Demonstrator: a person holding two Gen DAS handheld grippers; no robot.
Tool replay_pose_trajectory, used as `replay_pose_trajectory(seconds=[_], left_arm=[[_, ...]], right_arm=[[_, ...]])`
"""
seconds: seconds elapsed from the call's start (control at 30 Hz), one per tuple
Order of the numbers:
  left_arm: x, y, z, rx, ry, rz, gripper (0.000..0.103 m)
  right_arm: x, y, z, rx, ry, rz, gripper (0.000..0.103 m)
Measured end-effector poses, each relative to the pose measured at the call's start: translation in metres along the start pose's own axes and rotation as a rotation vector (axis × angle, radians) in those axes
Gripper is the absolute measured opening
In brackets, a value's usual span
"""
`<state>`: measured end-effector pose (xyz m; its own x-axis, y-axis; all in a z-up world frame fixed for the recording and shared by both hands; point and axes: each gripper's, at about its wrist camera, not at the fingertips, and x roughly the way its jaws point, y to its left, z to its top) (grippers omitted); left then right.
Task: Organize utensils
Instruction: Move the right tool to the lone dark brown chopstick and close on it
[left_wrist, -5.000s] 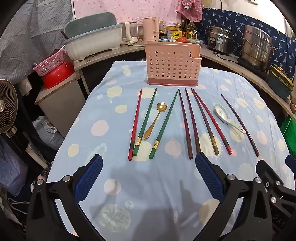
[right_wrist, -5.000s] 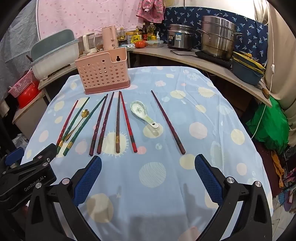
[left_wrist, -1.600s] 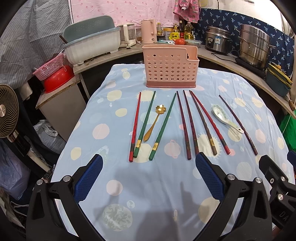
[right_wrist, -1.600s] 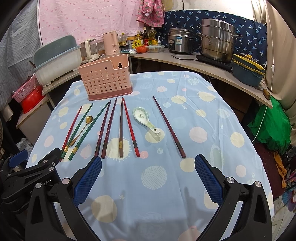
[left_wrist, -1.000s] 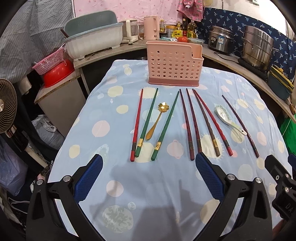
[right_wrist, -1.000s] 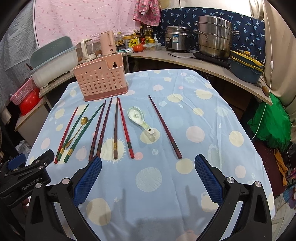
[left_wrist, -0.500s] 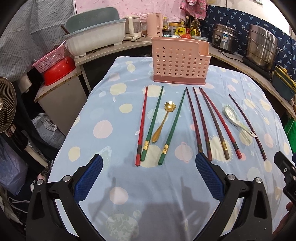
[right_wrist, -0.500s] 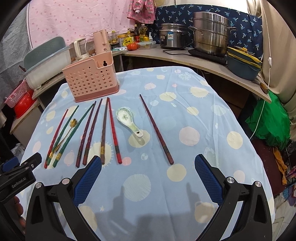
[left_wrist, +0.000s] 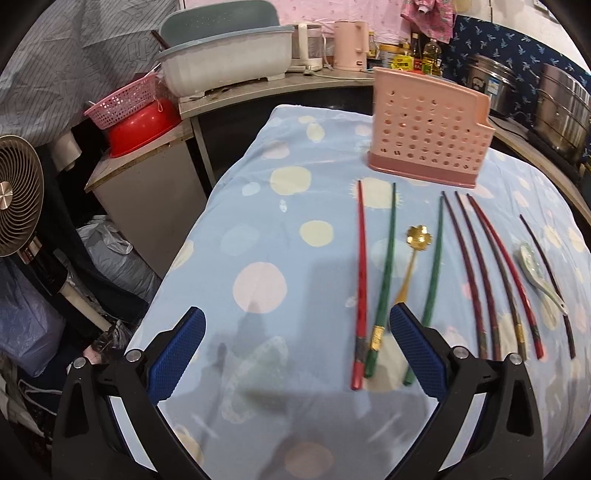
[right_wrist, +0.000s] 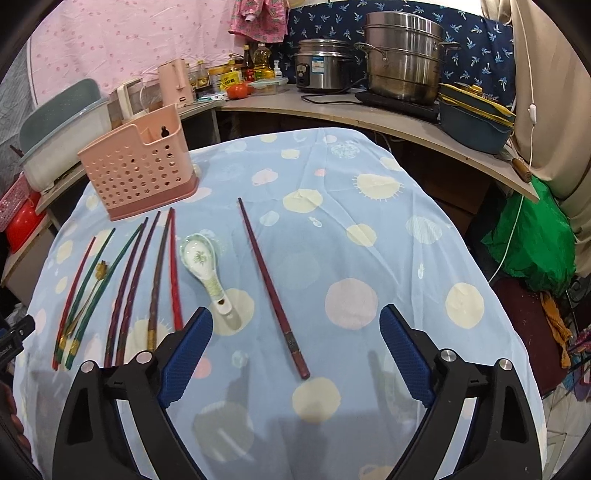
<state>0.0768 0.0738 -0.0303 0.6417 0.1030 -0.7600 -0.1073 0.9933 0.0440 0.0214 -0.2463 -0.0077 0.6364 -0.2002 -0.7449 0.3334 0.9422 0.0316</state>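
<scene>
Several chopsticks lie side by side on the blue dotted tablecloth (left_wrist: 258, 229): a red one (left_wrist: 361, 273), green ones (left_wrist: 384, 273), dark red ones (left_wrist: 467, 266) and one apart at the right (right_wrist: 271, 288). A gold spoon (left_wrist: 410, 258) lies among the green ones. A white ceramic spoon (right_wrist: 207, 271) lies beside the lone chopstick. A pink perforated utensil holder (left_wrist: 426, 127) stands at the far end. My left gripper (left_wrist: 295, 350) is open, left of the chopsticks' near ends. My right gripper (right_wrist: 295, 350) is open above the lone chopstick's near end.
A counter curves behind the table with steel pots (right_wrist: 402, 55), a rice cooker (right_wrist: 325, 70), bottles and a pink kettle (left_wrist: 351, 35). A dish tub (left_wrist: 225, 62), a red basin (left_wrist: 140, 125) and a fan (left_wrist: 18, 195) are at the left. A green bag (right_wrist: 535, 236) is at the right.
Both grippers have moved forward and lower toward the table. The left view has swung left, the right view has shifted right. Nothing on the table has moved.
</scene>
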Motion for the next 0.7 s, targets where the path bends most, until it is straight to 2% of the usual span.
replay_pose_trajectory(seconds=[0.17,0.27,0.37,0.6,0.7], left_arm=[[0.017,-0.005,0.006,0.012,0.028,-0.020,0.087],[0.027,-0.012,0.007,0.035,0.037,-0.013,0.087],[0.035,-0.014,0.005,0.035,0.061,-0.030,0.083],[0.034,-0.018,-0.006,0.044,0.081,-0.053,0.080],[0.032,-0.021,-0.014,0.054,0.099,-0.068,0.076]], right_arm=[[0.013,-0.003,0.008,0.017,0.006,-0.012,0.081],[0.018,-0.004,0.012,0.022,0.005,-0.019,0.078],[0.026,-0.007,0.013,0.030,0.019,-0.021,0.070],[0.042,-0.010,0.004,0.040,0.080,0.007,0.043],[0.045,-0.009,-0.003,0.031,0.103,0.024,0.037]])
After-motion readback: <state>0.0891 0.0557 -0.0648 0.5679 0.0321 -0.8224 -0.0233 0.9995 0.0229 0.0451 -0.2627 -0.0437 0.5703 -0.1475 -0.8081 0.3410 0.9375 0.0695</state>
